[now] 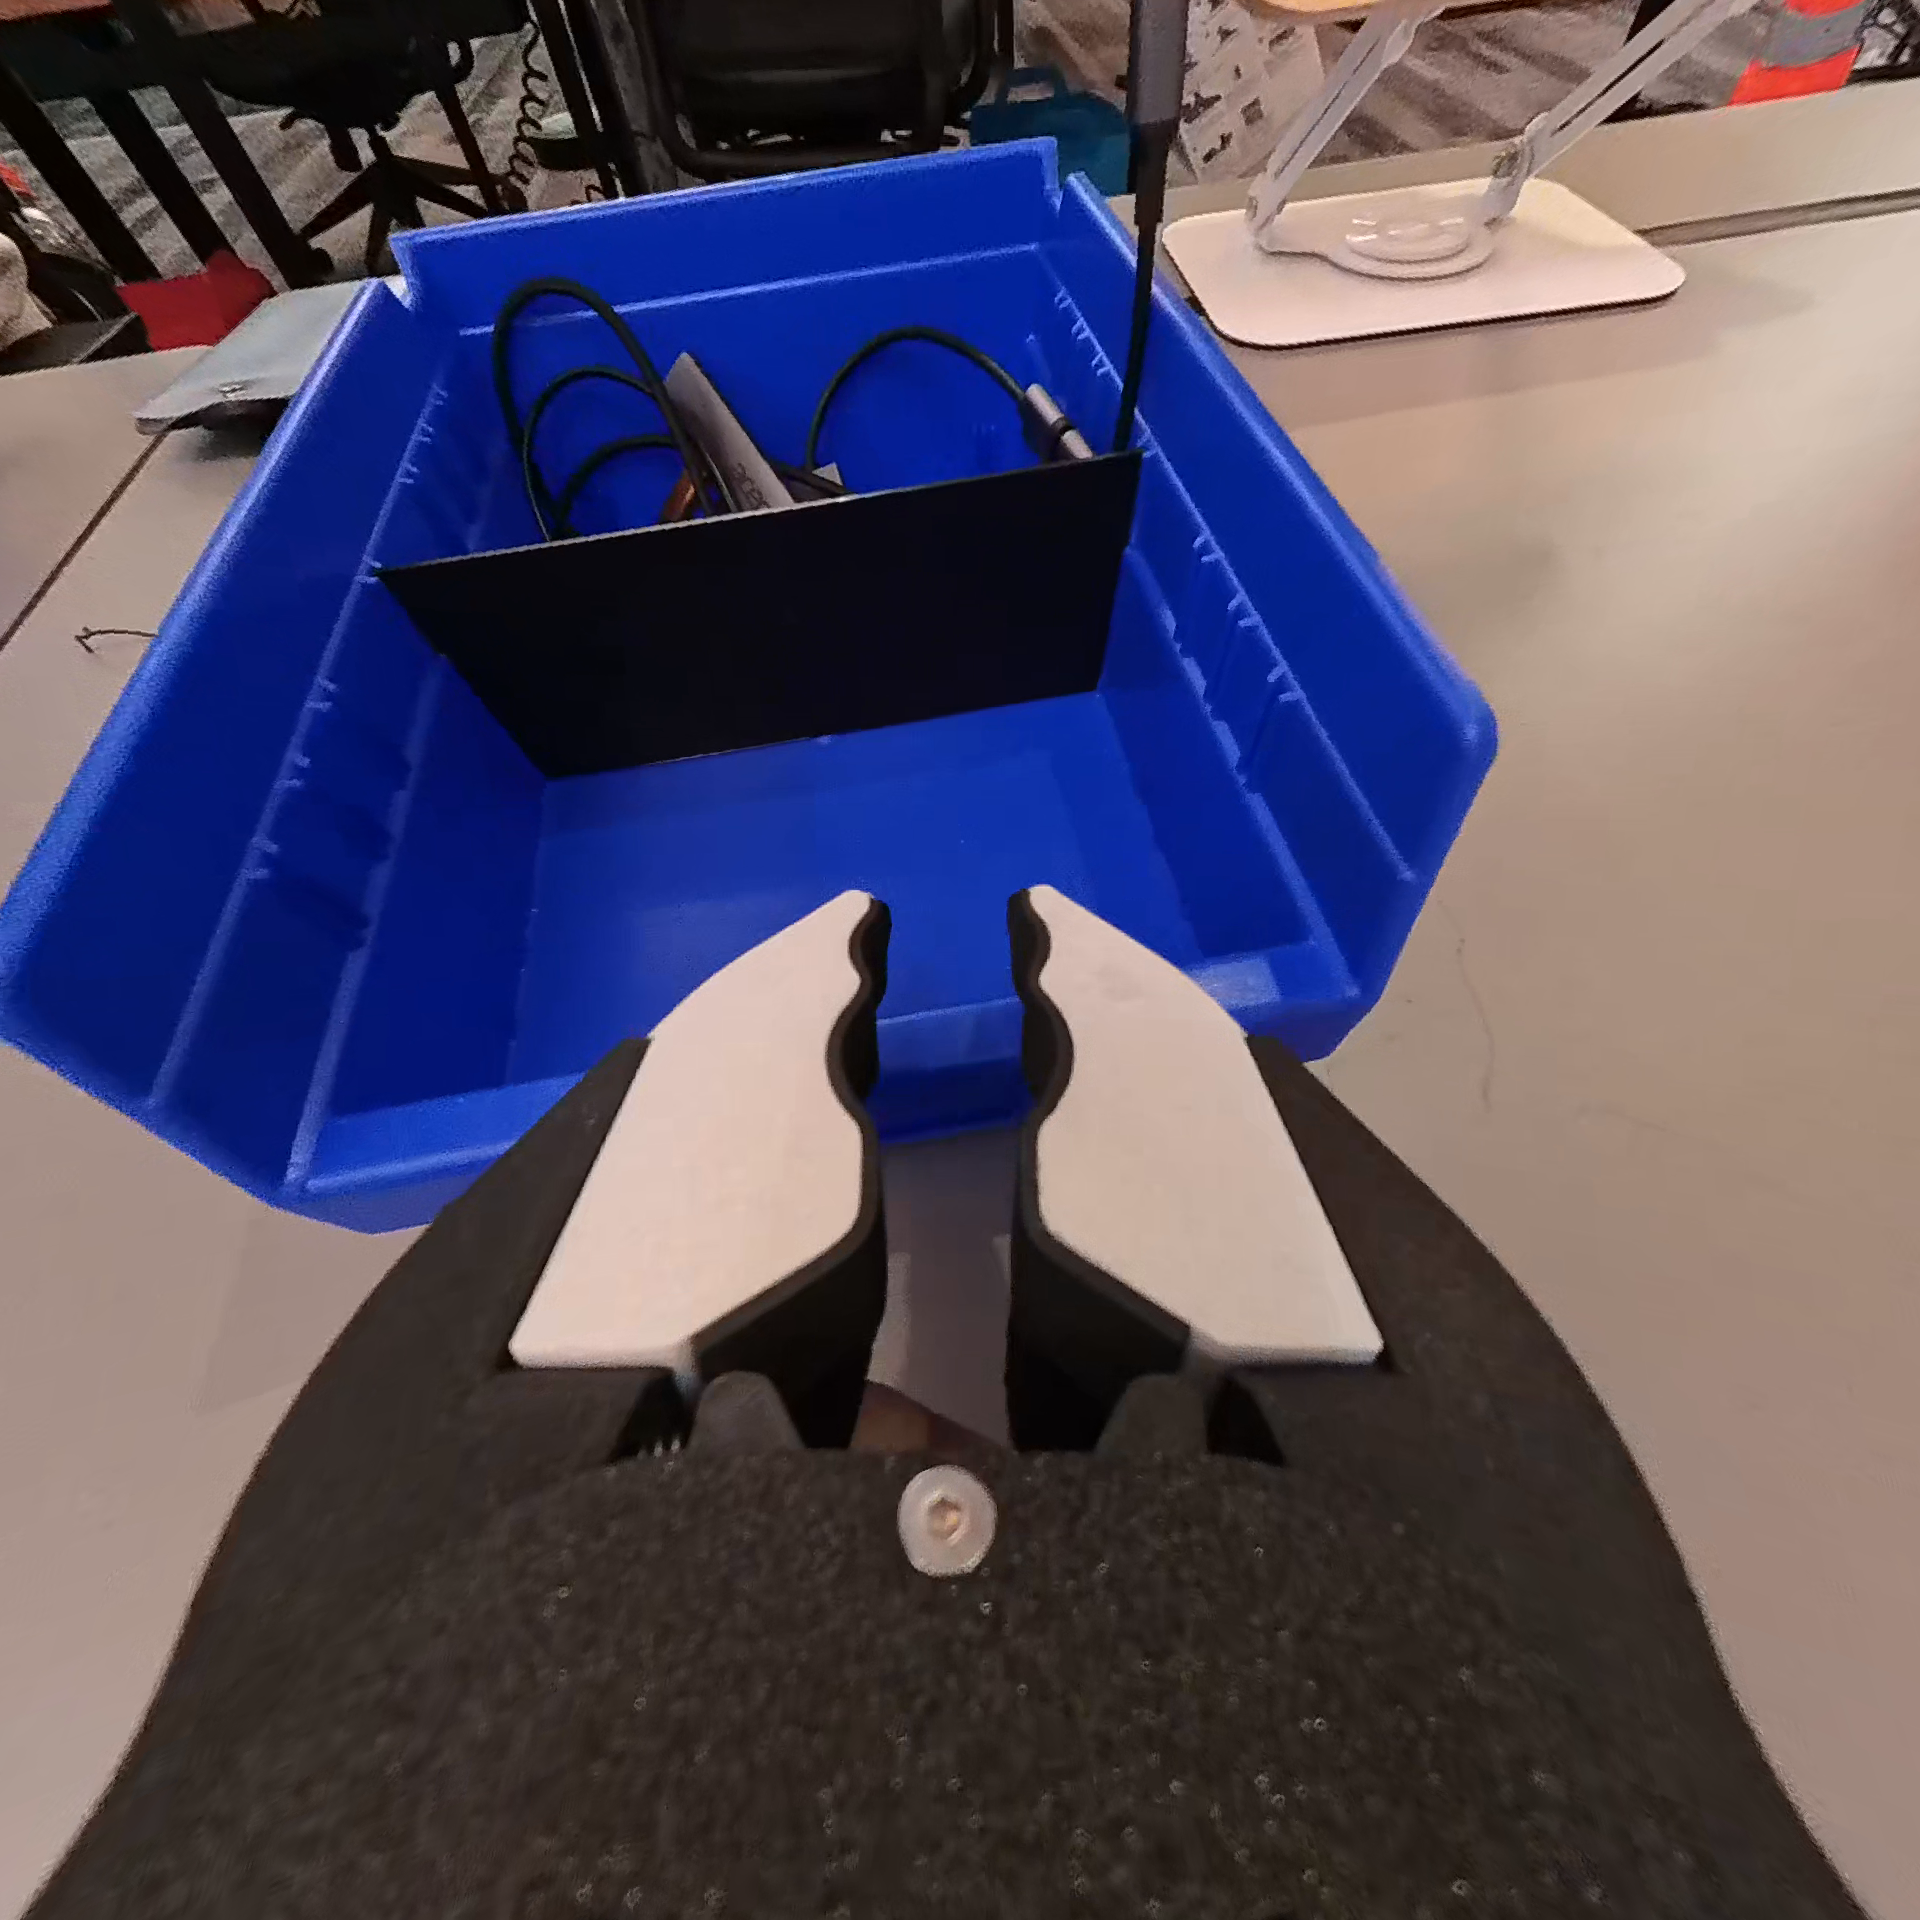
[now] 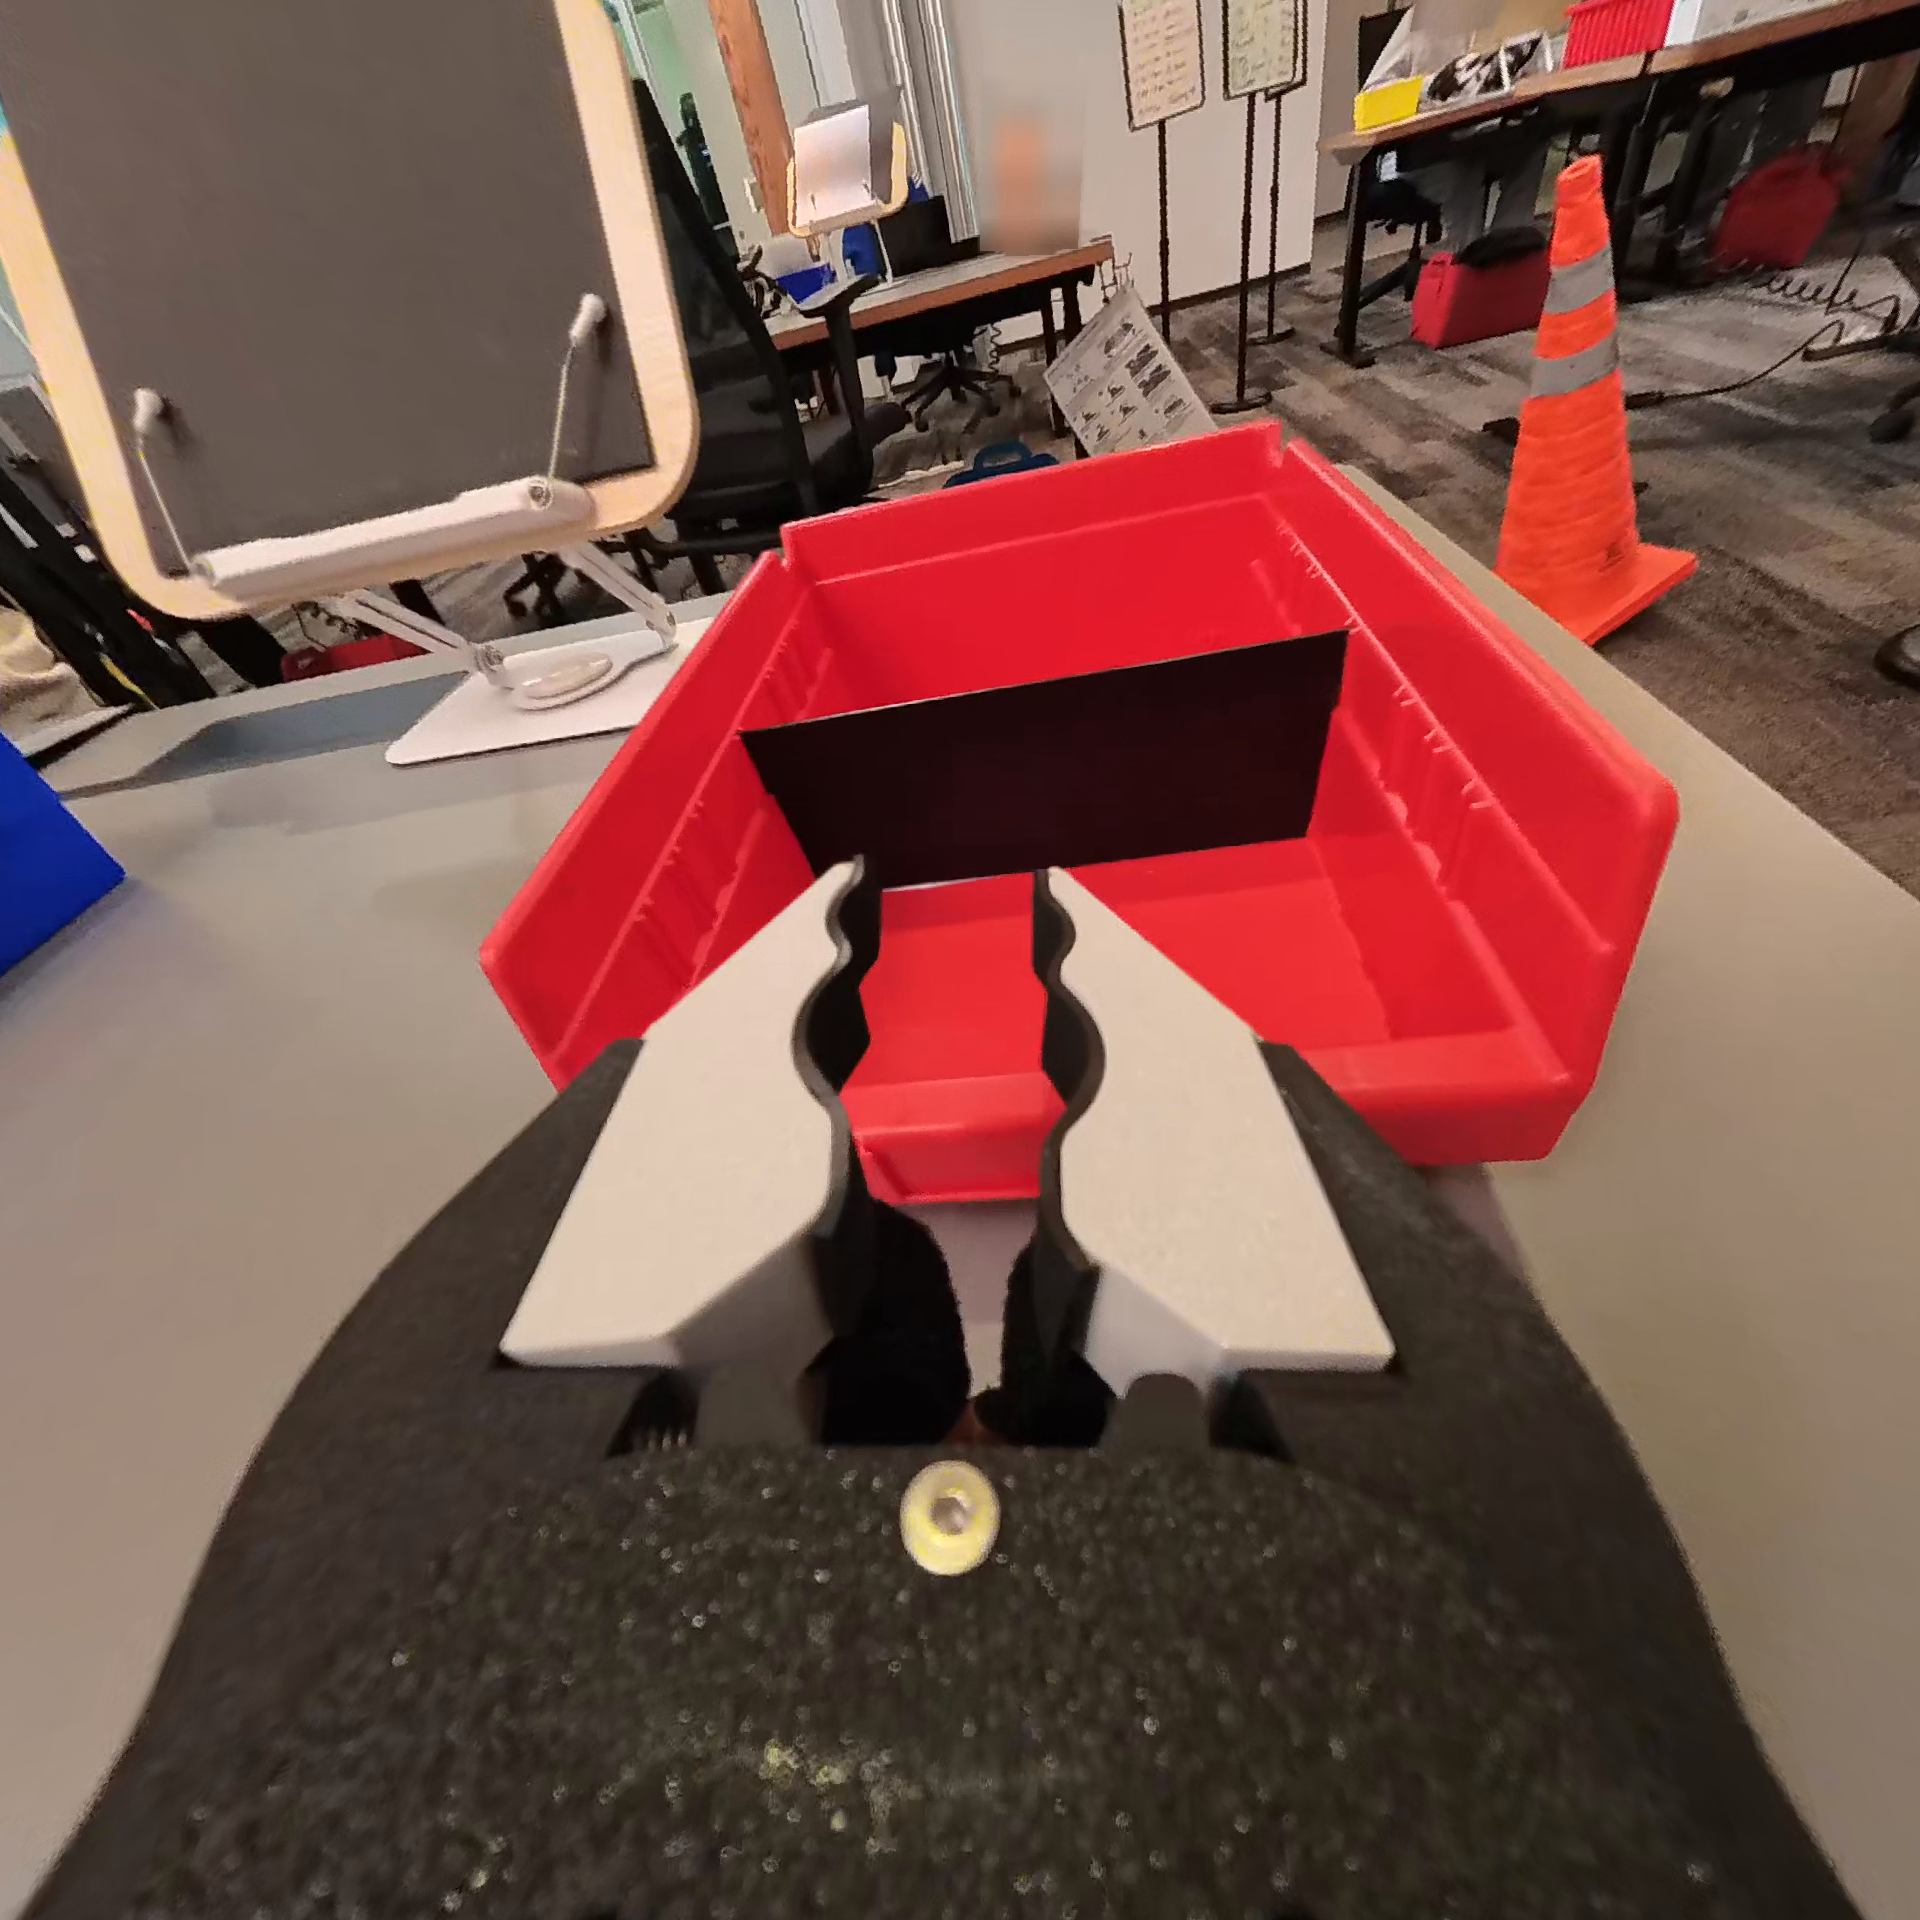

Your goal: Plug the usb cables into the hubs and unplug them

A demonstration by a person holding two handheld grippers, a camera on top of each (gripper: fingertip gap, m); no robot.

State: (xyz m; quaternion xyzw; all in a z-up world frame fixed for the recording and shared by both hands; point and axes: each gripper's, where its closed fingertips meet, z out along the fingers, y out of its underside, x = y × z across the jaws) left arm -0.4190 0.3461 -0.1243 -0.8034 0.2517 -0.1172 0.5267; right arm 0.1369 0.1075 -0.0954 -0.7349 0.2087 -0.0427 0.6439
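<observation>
In the left wrist view a blue bin (image 1: 312, 831) stands on the grey table, split by a black divider (image 1: 769, 613). Its far half holds coiled black cables (image 1: 582, 436) with grey plugs; one cable (image 1: 1143, 260) rises out of the bin at the right. Its near half holds nothing. My left gripper (image 1: 948, 914) is open and empty above the bin's near edge. In the right wrist view a red bin (image 2: 1455, 987) with a black divider (image 2: 1049, 779) holds nothing that I can see. My right gripper (image 2: 951, 883) is open and empty over its near edge.
A white stand with a flat base (image 1: 1423, 260) sits behind the blue bin; in the right wrist view it (image 2: 520, 717) carries a tilted grey board (image 2: 312, 260). An orange cone (image 2: 1574, 416) stands on the floor past the table's right edge. The blue bin's corner (image 2: 52, 862) shows at left. The gap from one gripper's tips to the other's is roughly 60 cm.
</observation>
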